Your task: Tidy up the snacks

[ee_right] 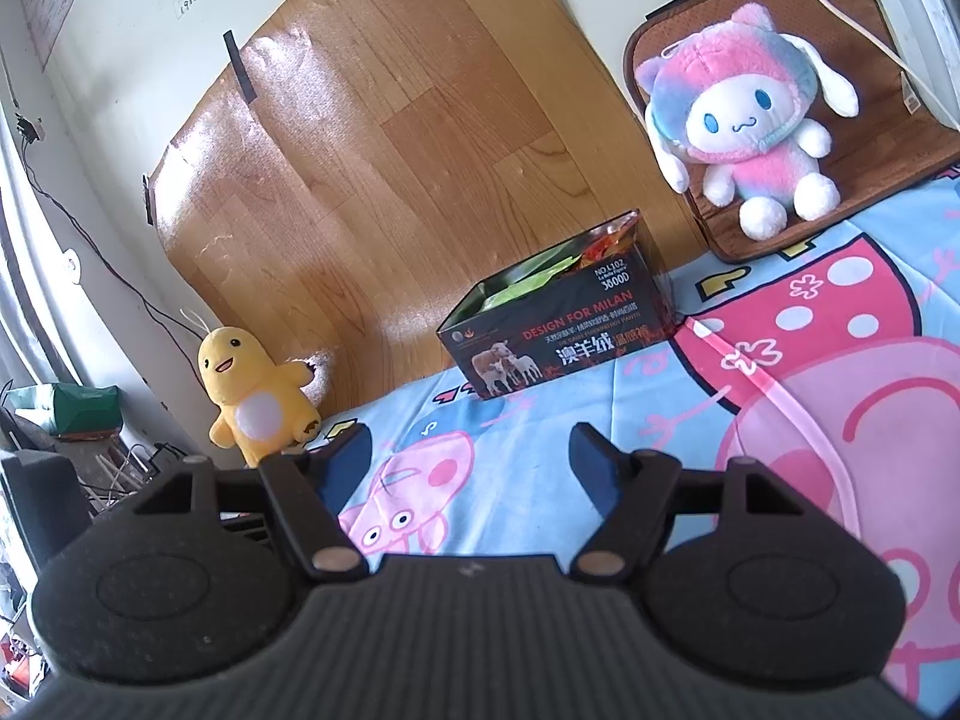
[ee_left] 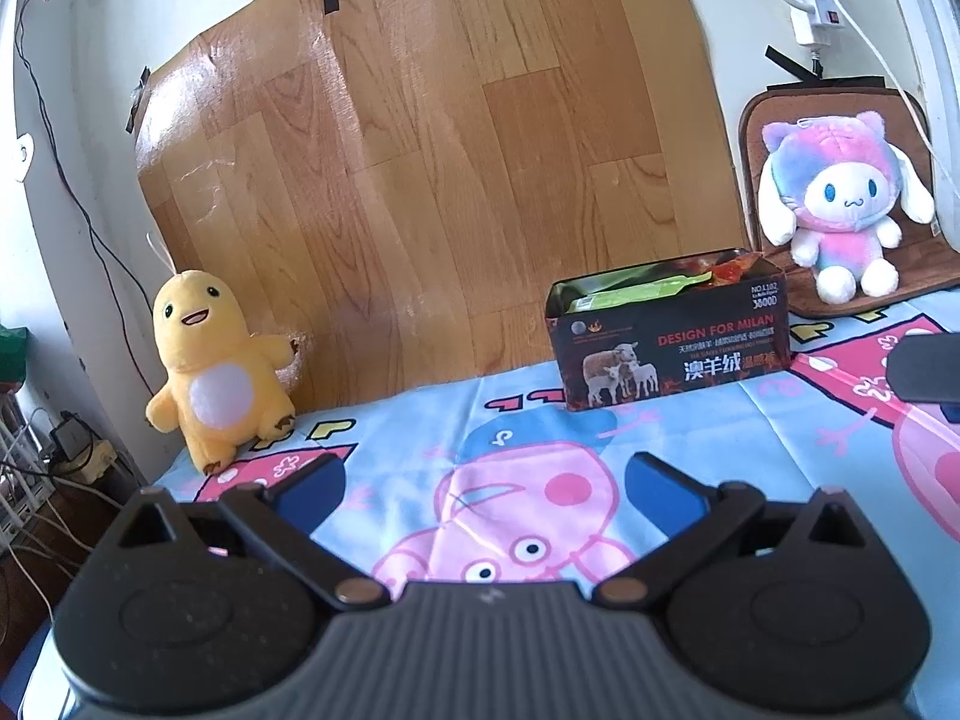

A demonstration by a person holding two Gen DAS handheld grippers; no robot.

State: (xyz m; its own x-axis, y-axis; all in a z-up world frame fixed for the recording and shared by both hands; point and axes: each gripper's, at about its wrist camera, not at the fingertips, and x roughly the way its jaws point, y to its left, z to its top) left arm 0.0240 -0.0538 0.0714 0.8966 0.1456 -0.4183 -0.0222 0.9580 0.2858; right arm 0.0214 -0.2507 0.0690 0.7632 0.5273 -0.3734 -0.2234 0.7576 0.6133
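box [ee_left: 672,342]: glossy printed card or tin, can't tell which
snack packets [ee_left: 636,291]: shiny plastic film
cloth [ee_left: 420,420]: matt printed fabric, slightly creased
backboard [ee_left: 420,168]: wood-grain sheet, glossy glare
yellow plush [ee_left: 219,366]: fuzzy fabric
pink plush [ee_left: 840,204]: fluffy pile
brown mat [ee_right: 888,138]: rough woven
fingers [ee_left: 312,489]: matt black plastic, blue pads

open black box [ee_left: 669,348], snack packets [ee_left: 636,291] inside

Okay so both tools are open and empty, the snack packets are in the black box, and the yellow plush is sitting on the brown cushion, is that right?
Not quite. The pink plush sits on the brown cushion, as the right wrist view shows; the yellow plush stands on the cloth. Both the left tool and right tool are open and empty, and the packets are in the black box.
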